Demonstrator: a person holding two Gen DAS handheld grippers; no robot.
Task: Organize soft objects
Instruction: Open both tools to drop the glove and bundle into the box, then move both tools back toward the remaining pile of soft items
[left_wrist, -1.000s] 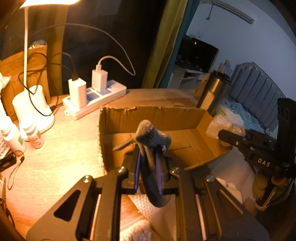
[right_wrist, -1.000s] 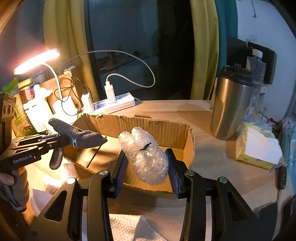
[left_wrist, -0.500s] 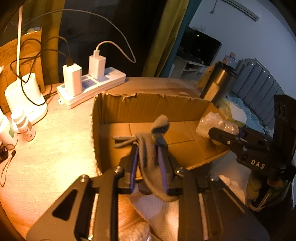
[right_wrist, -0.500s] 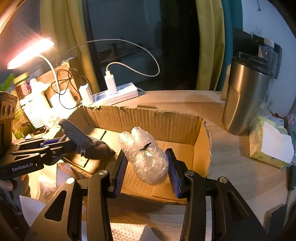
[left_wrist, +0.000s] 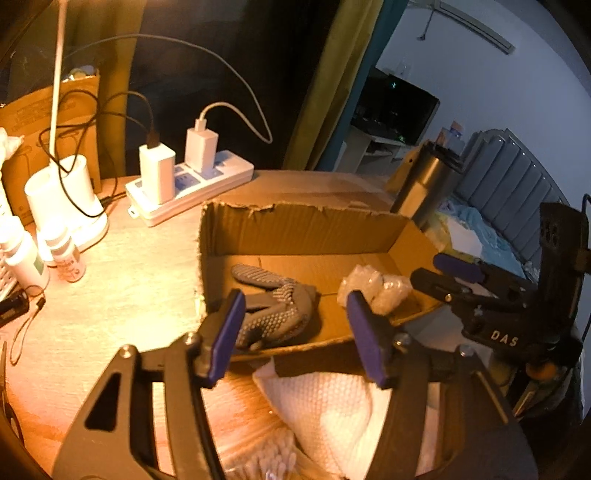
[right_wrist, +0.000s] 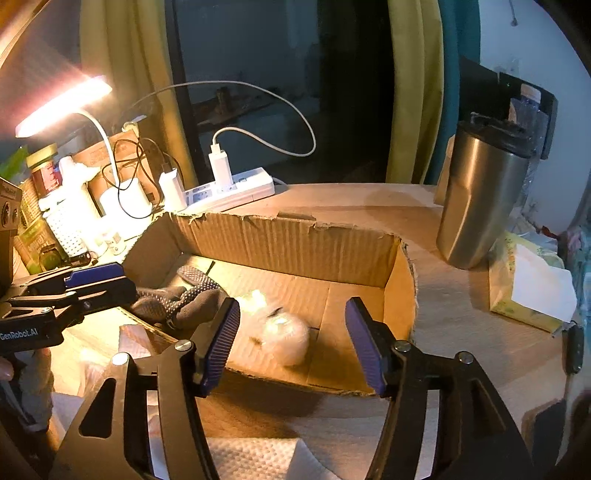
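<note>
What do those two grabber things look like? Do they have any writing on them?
Both are black, with angular frames with triangle-shaped holes, silver screws and ridged purple-blue pads on two fingers. The left gripper reads "GenRobot.AI" in white on its side, seen from the right camera. The right gripper reads "DAS" in white, seen from the left camera.

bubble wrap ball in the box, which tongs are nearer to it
Right. The bubble wrap ball lies just beyond the right tongs, both pads clear of it. The left tongs sit over the grey glove, beside the ball.
</note>
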